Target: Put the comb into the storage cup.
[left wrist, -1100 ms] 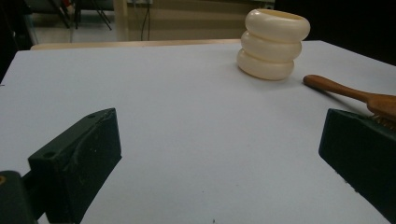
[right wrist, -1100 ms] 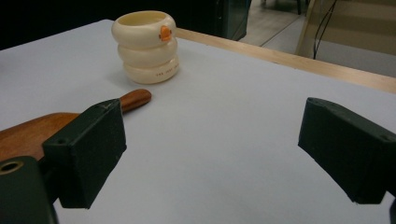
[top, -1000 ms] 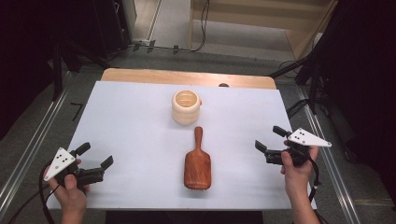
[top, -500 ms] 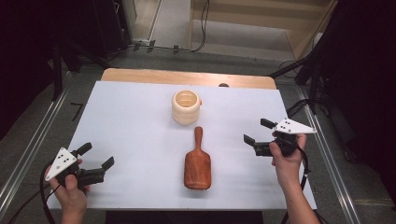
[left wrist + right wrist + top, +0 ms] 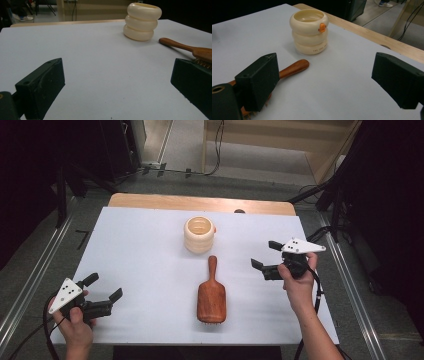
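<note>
You see a wooden hairbrush [image 5: 211,295] lying flat on the white table [image 5: 140,250], bristles down, its handle pointing away from you toward the cream cup [image 5: 199,234]. The cup is made of three stacked rings with a small orange duck bill on one side; it stands upright and open, just beyond the handle's tip, not touching it.

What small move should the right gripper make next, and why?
Probably carry the right gripper a little further toward the brush handle. Its jaws stand open and hold nothing, it hovers to the right of the brush, and the handle lies free on the table, pointing at the cup.
</note>
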{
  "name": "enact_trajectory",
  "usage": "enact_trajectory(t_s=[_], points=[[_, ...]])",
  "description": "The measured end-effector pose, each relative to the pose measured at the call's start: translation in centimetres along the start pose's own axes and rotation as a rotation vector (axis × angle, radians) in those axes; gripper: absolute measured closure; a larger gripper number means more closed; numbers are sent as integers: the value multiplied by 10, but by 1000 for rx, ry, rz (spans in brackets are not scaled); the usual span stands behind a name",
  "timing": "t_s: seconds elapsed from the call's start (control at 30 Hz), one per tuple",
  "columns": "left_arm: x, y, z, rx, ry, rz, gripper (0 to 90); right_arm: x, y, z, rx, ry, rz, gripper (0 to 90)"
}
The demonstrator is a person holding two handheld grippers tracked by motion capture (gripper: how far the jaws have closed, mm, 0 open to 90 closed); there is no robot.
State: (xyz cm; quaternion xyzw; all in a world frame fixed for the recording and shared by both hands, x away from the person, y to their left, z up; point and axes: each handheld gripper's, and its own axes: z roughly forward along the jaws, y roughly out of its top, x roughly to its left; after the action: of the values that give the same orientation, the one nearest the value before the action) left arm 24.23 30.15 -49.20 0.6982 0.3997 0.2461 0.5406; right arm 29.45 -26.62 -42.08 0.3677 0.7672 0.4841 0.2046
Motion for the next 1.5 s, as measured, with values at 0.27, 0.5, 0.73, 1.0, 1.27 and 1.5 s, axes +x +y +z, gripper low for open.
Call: enact_trajectory(t_s=[0.27, 0.5, 0.73, 1.0, 1.27, 1.5], points=[[0, 0, 0, 3, 1, 2, 0, 4, 14, 14, 26, 12, -37, 144], [0, 0, 0, 3, -2, 2, 0, 10, 25, 29, 55, 23, -68, 144], [0, 0, 1, 4, -4, 0, 0, 14, 33, 43, 85, 58, -88, 152], [0, 0, 1, 8, -3, 3, 0, 24, 42, 61, 143, 120, -106, 263], [1, 0, 1, 9, -5, 4, 0, 39, 47, 81, 200, 132, -160, 510], [1, 1, 1, 10, -7, 3, 0, 45, 52, 99, 290, 244, -199, 734]])
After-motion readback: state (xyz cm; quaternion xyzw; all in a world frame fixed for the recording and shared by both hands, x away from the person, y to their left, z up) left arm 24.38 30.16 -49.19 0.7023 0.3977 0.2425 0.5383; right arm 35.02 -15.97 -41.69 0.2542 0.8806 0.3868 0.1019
